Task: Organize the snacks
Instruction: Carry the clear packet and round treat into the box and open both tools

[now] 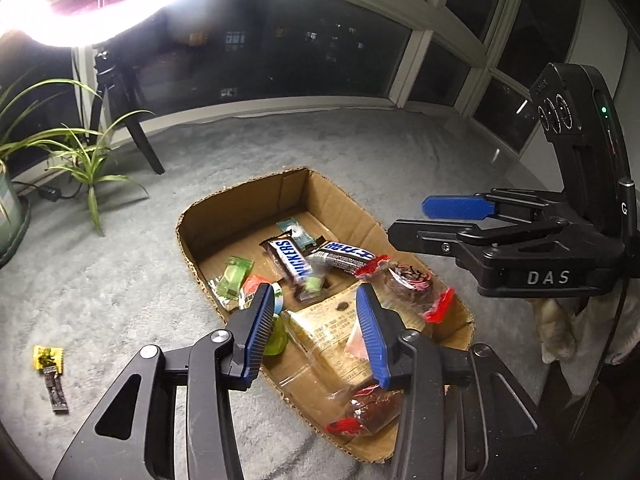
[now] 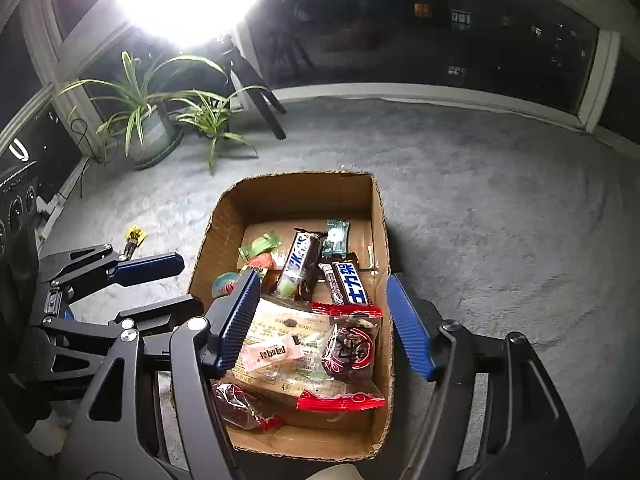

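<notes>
Left gripper (image 1: pixel 316 332): jaws spread, empty, above the box's near end.
Right gripper (image 2: pixel 320 324): jaws spread, empty, over the box.
Cardboard box (image 2: pixel 300 196): on grey carpet (image 2: pixel 500 220), holding Snickers bar (image 2: pixel 298 262), red-ended pastry packs, green sweets.
Yellow wrapper (image 1: pixel 48 357): on carpet, well apart from box.

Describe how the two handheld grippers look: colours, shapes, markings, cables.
Both are matte black linkage frames with silver pivot screws and ribbed blue finger pads. The right gripper carries white "DAS" lettering, a green indicator light and a thin dark cable. The left gripper shows no lettering.
</notes>
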The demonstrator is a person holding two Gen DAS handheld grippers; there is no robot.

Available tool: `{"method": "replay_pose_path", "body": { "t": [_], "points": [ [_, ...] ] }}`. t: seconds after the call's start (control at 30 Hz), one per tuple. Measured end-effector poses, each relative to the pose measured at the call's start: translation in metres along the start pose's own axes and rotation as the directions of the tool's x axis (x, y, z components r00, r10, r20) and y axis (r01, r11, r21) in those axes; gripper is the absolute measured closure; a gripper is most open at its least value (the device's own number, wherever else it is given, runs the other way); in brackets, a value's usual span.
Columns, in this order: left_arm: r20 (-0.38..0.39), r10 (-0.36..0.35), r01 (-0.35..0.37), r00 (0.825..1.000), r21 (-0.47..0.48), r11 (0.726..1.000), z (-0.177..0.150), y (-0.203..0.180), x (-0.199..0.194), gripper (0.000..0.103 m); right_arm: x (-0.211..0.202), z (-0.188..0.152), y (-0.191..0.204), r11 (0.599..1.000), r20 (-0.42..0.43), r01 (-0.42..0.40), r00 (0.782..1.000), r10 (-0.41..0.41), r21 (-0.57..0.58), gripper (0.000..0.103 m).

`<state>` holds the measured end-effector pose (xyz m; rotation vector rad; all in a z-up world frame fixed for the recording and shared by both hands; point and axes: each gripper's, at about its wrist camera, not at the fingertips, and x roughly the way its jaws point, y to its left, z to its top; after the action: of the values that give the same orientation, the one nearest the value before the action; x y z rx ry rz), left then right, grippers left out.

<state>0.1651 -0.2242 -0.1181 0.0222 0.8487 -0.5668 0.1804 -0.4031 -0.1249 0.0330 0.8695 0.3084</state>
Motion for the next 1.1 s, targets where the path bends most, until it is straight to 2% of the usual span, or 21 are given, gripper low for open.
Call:
{"method": "replay_pose_path", "body": {
  "t": [0.27, 0.63, 0.83, 1.1],
  "points": [
    [0.018, 0.019, -0.02, 1.0, 0.012, 1.0, -0.002, 0.0, -0.012, 0.062, -0.004, 0.003, 0.009, 1.0, 0.01, 0.016, 1.0, -0.017, 0.01, 0.035],
    [0.034, 0.059, -0.058, 0.998, -0.02, 0.998, -0.014, 0.028, -0.035, 0.062, 0.0, 0.009, 0.044, 1.0, 0.015, 0.0, 1.0, 0.001, -0.004, 0.034],
    [0.042, 0.083, -0.081, 0.996, -0.061, 0.995, -0.023, 0.054, -0.05, 0.062, 0.009, 0.012, 0.075, 0.999, 0.006, -0.015, 1.0, 0.015, -0.035, 0.034],
    [0.04, 0.131, -0.123, 0.991, -0.161, 0.979, -0.046, 0.106, -0.074, 0.062, 0.025, 0.017, 0.114, 0.996, -0.015, -0.047, 0.999, 0.046, -0.072, 0.034]
  ]
}}
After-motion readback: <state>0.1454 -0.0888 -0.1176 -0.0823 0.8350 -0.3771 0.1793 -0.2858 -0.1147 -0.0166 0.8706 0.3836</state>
